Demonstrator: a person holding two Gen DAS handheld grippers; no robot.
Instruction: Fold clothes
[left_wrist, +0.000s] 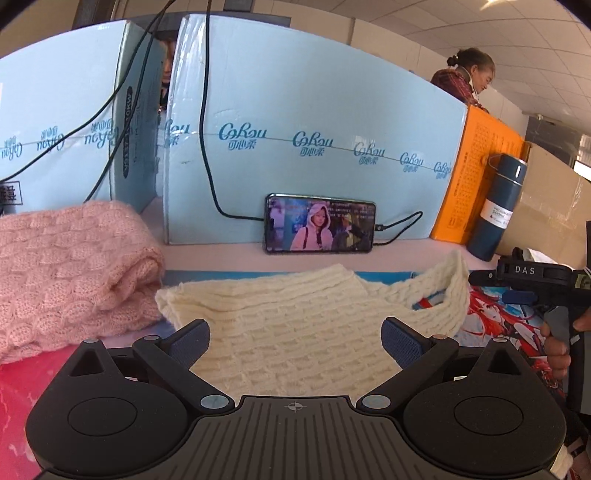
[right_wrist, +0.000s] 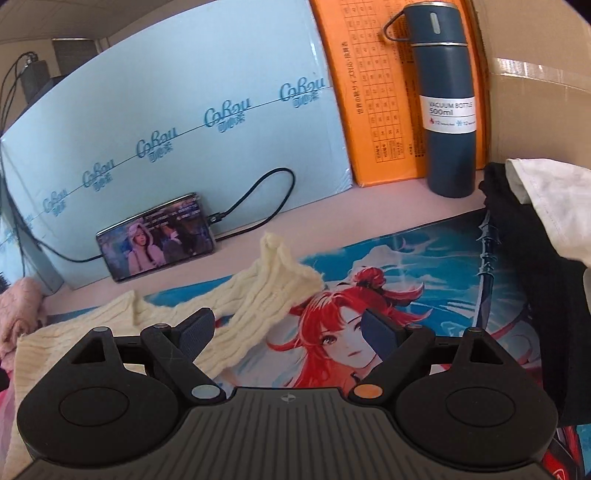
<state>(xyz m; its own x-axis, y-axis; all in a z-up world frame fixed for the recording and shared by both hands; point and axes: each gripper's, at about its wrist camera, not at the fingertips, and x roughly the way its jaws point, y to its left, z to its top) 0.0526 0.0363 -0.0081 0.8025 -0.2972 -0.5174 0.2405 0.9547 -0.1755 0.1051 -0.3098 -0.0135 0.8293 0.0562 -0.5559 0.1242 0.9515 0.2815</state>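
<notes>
A cream knit garment (left_wrist: 273, 295) lies partly folded on the printed mat (right_wrist: 424, 266), one sleeve end sticking up (right_wrist: 275, 251). My left gripper (left_wrist: 295, 328) hovers open over its near part, fingers apart, nothing between the pads. My right gripper (right_wrist: 288, 319) is open too, over the garment's right edge and the mat, holding nothing; it also shows at the right edge of the left wrist view (left_wrist: 535, 280). A folded pink knit sweater (left_wrist: 66, 266) rests to the left. To the right lie a black garment (right_wrist: 517, 266) and a white one (right_wrist: 554, 195).
Light blue cartons (left_wrist: 314, 122) and an orange box (right_wrist: 380, 92) wall off the back. A phone (left_wrist: 319, 223) playing video leans on the carton, its cable (right_wrist: 255, 206) trailing. A dark blue vacuum bottle (right_wrist: 448, 99) stands at back right. A person (left_wrist: 467, 75) is behind the boxes.
</notes>
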